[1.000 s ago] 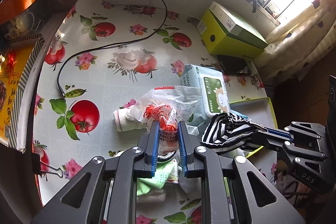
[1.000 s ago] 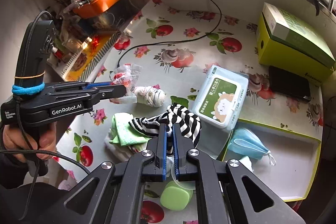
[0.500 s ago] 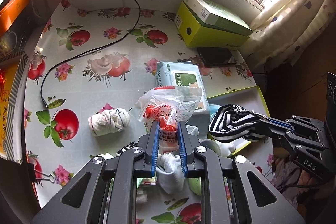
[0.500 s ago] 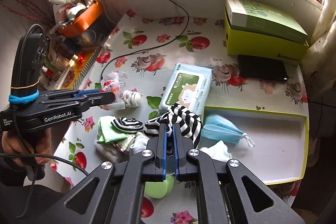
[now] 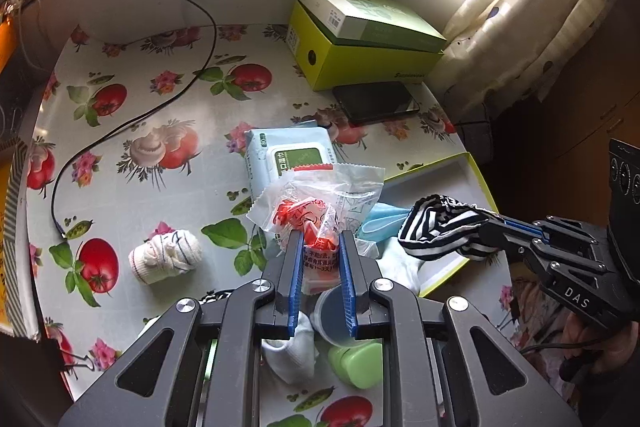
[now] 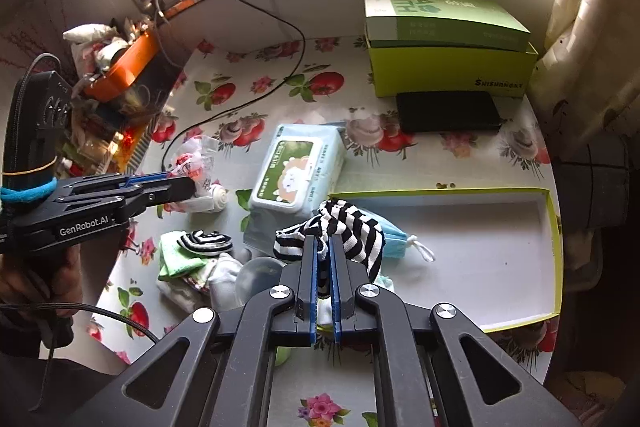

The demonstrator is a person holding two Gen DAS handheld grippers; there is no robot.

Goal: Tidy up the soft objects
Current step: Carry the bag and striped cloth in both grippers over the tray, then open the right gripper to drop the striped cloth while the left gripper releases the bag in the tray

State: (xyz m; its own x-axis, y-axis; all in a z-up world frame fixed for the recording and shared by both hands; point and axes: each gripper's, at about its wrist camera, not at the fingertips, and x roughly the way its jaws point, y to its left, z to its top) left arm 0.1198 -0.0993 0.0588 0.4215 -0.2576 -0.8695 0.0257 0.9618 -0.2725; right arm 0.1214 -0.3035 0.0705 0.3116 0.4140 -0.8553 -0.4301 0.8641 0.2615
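Note:
My left gripper (image 5: 320, 241) is shut on a clear plastic packet with red print (image 5: 320, 199), held above the tomato-print table. The right gripper (image 6: 323, 241) is shut on a black-and-white striped sock (image 6: 360, 231), which hangs over the left end of a shallow white tray with a yellow-green rim (image 6: 552, 247). A blue face mask (image 6: 394, 235) lies in that end of the tray. A rolled white sock (image 5: 166, 261) sits on the table at the left. A pile with a green cloth (image 6: 170, 259), another striped sock (image 6: 206, 241) and white socks lies below both grippers.
A wet-wipes pack (image 6: 296, 167) lies beside the tray. Stacked green boxes (image 6: 448, 67) and a black flat device (image 6: 448, 117) stand at the back right. A black cable (image 5: 160, 107) crosses the table. A green-lidded cup (image 5: 354, 363) sits near the pile. Cluttered orange tray (image 6: 124, 71) at left.
Both grippers have moved to the right across the table with their loads. The striped sock now hangs over the tray's left end, and the packet is over the wipes pack's near corner.

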